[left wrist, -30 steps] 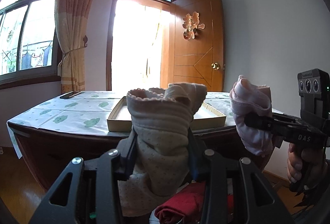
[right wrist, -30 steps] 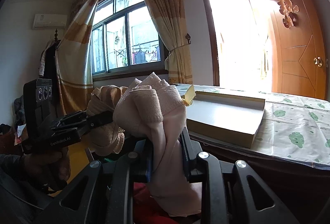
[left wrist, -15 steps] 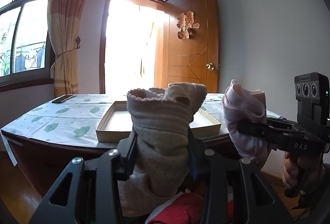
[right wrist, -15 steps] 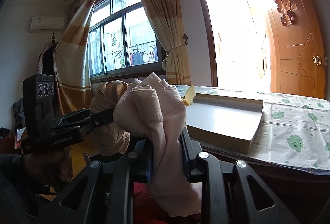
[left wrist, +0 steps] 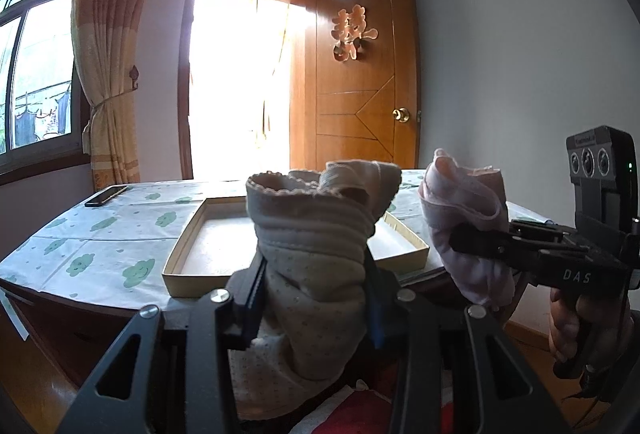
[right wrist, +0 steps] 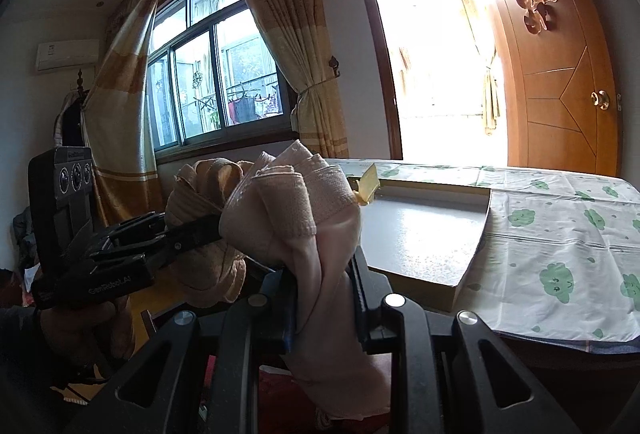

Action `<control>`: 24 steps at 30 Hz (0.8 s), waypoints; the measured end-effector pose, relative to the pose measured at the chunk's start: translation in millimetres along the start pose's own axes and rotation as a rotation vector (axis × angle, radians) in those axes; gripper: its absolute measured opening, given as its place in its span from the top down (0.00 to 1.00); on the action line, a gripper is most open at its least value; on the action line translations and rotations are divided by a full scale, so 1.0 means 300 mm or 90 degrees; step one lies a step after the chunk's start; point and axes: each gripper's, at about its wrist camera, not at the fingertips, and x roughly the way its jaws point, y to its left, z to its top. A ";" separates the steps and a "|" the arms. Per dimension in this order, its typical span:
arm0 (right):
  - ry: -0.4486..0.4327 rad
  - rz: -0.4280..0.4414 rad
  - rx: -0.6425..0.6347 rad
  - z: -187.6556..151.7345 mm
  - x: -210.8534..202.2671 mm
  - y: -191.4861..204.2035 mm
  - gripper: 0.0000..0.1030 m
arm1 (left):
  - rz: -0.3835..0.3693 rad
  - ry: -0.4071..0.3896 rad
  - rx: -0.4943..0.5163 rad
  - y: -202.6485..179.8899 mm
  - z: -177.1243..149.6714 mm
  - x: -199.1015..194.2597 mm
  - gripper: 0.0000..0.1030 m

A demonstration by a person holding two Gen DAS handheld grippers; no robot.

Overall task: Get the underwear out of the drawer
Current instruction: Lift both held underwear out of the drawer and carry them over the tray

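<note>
Underwear fills both tools: the left gripper point(left wrist: 316, 298) is clamped on a beige dotted pair of underwear point(left wrist: 316, 258) with a scalloped waistband, the cloth bunched upright between its black fingers point(left wrist: 250, 298) and hanging below them. The right gripper point(right wrist: 324, 298) is pinched shut on a pale pink pair of underwear point(right wrist: 304, 218), folded over at the top and drooping past the fingers. Each tool shows in the other's view: the right one point(left wrist: 480, 246) sits to the right with the pink cloth point(left wrist: 468, 210) in its tips, the left one point(right wrist: 200, 234) to the left holding the beige bundle point(right wrist: 200, 194). Both garments are held in the air, near each other, in front of a table point(left wrist: 100, 234) covered by a white cloth with green cloud prints. On it lies a shallow cardboard box lid point(left wrist: 180, 270), open side up, and a dark phone point(left wrist: 106, 195) near the far left corner. Behind stand a wooden door point(left wrist: 360, 74) and a tied curtain point(left wrist: 108, 74). Red fabric point(left wrist: 360, 410) shows below the left tool.
</note>
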 end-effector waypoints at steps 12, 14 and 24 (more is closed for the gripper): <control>0.026 0.004 0.051 0.093 0.080 -0.081 0.76 | -0.016 0.029 -0.002 0.019 0.102 0.111 0.61; 0.029 0.007 0.058 0.108 0.093 -0.094 0.76 | -0.016 0.035 -0.004 0.022 0.117 0.134 0.61; 0.044 0.019 0.103 0.165 0.173 -0.167 0.76 | -0.021 0.061 -0.030 0.044 0.173 0.243 0.61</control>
